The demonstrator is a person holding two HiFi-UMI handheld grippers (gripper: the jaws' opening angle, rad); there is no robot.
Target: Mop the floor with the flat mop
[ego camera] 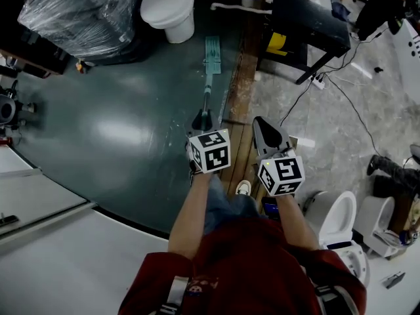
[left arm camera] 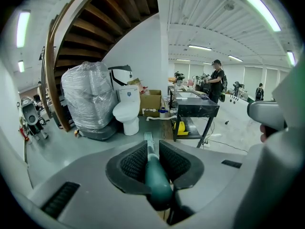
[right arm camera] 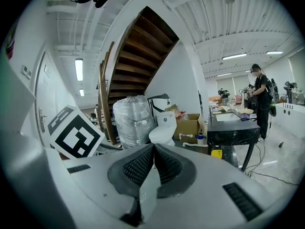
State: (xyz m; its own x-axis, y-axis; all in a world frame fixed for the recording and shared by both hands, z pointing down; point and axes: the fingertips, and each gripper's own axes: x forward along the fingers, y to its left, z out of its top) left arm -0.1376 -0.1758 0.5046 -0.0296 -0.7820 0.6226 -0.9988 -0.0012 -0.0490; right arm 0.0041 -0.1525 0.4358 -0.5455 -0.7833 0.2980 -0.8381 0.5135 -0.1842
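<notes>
Green floor (ego camera: 131, 130): 1 flat mop (ego camera: 209, 77), held by L tongs (ego camera: 203, 118).

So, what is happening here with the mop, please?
A person stands with a gripper in each hand. The left gripper is shut on the teal handle of the flat mop. The mop's head lies flat on the dark green floor, a little short of the white toilet. The right gripper is shut with nothing between its jaws. It is held beside the left one, apart from the mop.
</notes>
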